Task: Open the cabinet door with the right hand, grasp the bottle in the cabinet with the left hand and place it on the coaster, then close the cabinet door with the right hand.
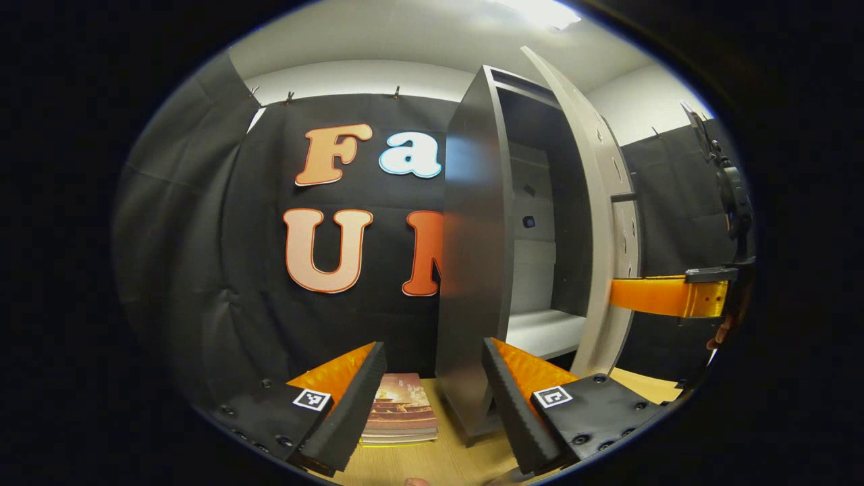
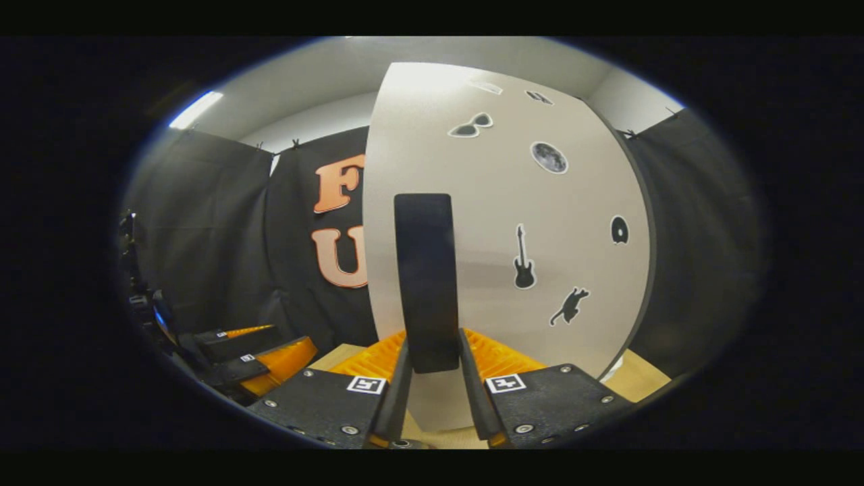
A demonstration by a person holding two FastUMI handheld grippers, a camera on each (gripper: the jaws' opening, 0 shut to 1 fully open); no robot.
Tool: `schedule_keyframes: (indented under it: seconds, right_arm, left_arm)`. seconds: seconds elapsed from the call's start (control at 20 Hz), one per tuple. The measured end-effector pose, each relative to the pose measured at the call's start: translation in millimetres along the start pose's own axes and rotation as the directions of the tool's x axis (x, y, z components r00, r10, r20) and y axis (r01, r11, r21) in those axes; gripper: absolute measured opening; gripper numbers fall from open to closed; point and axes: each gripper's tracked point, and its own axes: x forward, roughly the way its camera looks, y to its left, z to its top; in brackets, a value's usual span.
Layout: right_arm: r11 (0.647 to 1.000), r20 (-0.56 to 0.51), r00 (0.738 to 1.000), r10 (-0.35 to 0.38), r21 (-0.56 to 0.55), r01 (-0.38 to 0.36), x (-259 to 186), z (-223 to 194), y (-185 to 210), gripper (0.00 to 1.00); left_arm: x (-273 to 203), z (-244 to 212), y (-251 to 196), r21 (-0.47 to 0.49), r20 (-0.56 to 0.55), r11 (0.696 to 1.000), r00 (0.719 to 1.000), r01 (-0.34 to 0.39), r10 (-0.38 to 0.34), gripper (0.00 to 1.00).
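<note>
Clamping the dark door handle (image 2: 425,280) with the right gripper (image 2: 433,337), fingers narrow and seemingly pressed against either side of the bar near its lower end. Holding the pale cabinet door (image 2: 580,223), dotted with small stickers of a guitar (image 2: 523,260) and a cat (image 2: 569,306), swung partly open from the cabinet (image 1: 472,256). Seen from the left gripper view: a gap between dark side panel and door, a pale shelf (image 1: 543,331) inside, the bottle hidden, probably deeper in behind the panel. Left gripper (image 1: 433,344) spread wide and holding nothing, poised low over the wooden table (image 1: 432,462) in front of the opening, just beside a flat brown printed stack (image 1: 399,408) that may be the coaster, though hard to tell. Judging the door: a stiff, light panel turning on its hinge, best pulled along its arc by the handle and not twisted, since the smooth bar could slip through the fingers. Judging the bottle: likely rigid, smooth and easy to tip, so best taken around the middle of the body, upright, once the gap is wide enough for the open fingers.
</note>
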Motion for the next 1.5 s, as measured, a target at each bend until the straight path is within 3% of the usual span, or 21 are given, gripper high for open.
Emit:
schedule_keyframes:
  seconds: [0.4,0.75,1.0,1.35,1.5]
  right_arm:
    - [0.999,-0.002,0.999,0.032,-0.014,-0.032,55,3,10,0.45]
    - [0.998,0.004,0.999,0.049,-0.032,-0.049,64,2,6,0.5]
    - [0.997,0.009,0.998,0.066,-0.043,-0.065,73,1,11,0.69]
    - [0.996,0.005,0.996,0.091,-0.019,-0.09,79,1,19,0.87]
    - [0.995,0.007,0.996,0.091,-0.032,-0.091,81,3,21,0.9]
  left_arm:
    - [-3,-14,9,-0.033,-0.012,0.997,0.997,-0.075,0.075,0.94]
    - [-5,-21,18,-0.036,-0.017,0.991,0.991,-0.13,0.129,0.93]
    - [-5,-23,14,-0.017,-0.02,0.99,0.99,-0.139,0.138,0.94]
    - [-6,-22,15,-0.008,-0.022,0.988,0.988,-0.152,0.151,0.93]
    - [-6,-21,14,-0.003,-0.023,0.987,0.987,-0.158,0.158,0.93]
